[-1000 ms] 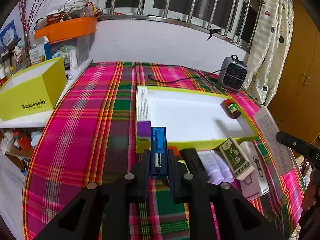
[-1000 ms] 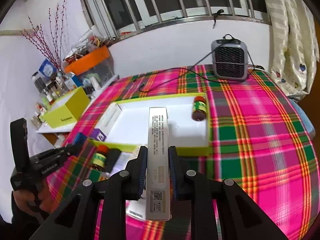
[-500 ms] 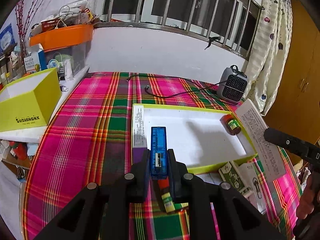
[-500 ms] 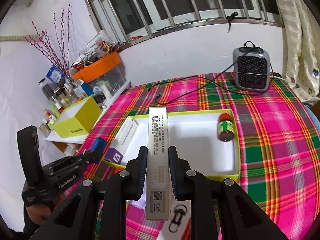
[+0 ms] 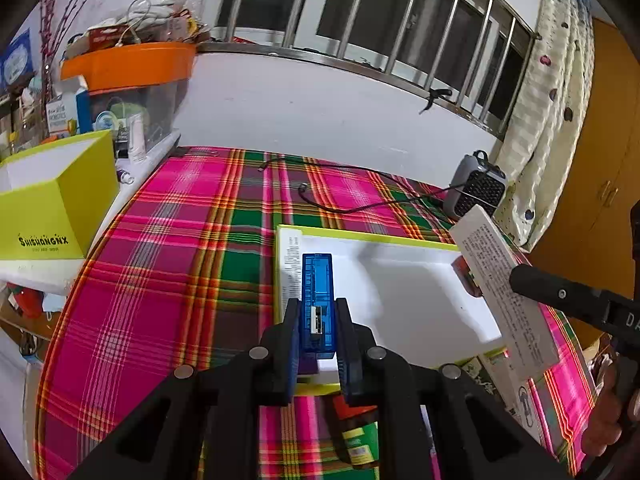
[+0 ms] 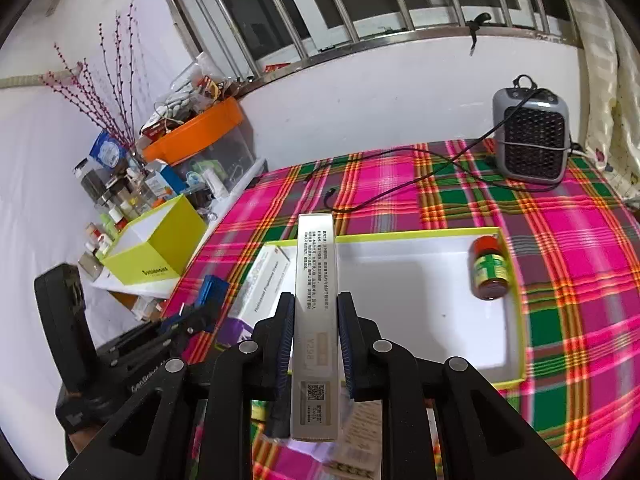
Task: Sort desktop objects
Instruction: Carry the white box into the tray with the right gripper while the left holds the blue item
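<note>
My left gripper point(image 5: 318, 334) is shut on a small blue translucent USB adapter point(image 5: 317, 300), held above the near left part of the white tray with a lime rim point(image 5: 416, 304). My right gripper point(image 6: 315, 336) is shut on a long silver-white box point(image 6: 315, 320), above the tray's point(image 6: 416, 304) near left. The same box point(image 5: 504, 288) shows at the right of the left wrist view. In the tray lie a white and purple carton point(image 6: 262, 288) on the left and a small red-capped jar point(image 6: 489, 268) on the right.
A grey fan heater point(image 6: 530, 134) with a black cable stands at the table's far right. A lime box point(image 6: 154, 252) and a cluttered shelf with an orange bin point(image 6: 196, 130) sit left of the table. Small packets and a bottle point(image 5: 356, 436) lie in front of the tray.
Both grippers have moved forward and up over the tray, each keeping hold of its object. The right gripper's box now reaches over the tray's left half.
</note>
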Motion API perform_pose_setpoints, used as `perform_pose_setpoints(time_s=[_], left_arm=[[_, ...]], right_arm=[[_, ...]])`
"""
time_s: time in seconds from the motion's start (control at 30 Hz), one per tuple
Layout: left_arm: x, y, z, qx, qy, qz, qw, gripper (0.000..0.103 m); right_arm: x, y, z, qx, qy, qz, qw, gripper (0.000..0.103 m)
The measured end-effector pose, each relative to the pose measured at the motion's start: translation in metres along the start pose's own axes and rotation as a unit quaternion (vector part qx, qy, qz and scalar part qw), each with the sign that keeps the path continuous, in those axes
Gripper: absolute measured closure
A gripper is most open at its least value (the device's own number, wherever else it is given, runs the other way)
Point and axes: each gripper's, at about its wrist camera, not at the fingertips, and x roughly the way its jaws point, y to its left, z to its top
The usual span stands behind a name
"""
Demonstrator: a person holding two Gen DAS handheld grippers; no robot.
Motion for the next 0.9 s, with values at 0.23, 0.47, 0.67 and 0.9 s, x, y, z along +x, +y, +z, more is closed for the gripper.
perform_pose_setpoints(time_s=[0.23, 0.47, 0.67, 0.9], left_arm=[[-0.003, 0.014, -0.002, -0.014, -0.007, -0.002, 0.9999, 0.087], [-0.005, 0.022, -0.002, -0.022, -0.013, -0.006, 0.9997, 0.087], [-0.006, 0.031, -0.003, -0.034, -0.013, -0.007, 0.9993, 0.087], [-0.006, 0.035, -0.004, -0.041, -0.013, -0.010, 0.9990, 0.087]], right_arm=[[0.029, 0.012, 0.009, 0.023, 0.011, 0.002, 1.000, 0.081], [0.060, 0.022, 0.013, 0.043, 0.026, 0.001, 0.999, 0.081], [0.085, 0.025, 0.013, 0.064, 0.041, -0.004, 0.997, 0.081], [0.109, 0.028, 0.011, 0.083, 0.052, -0.014, 0.995, 0.081]])
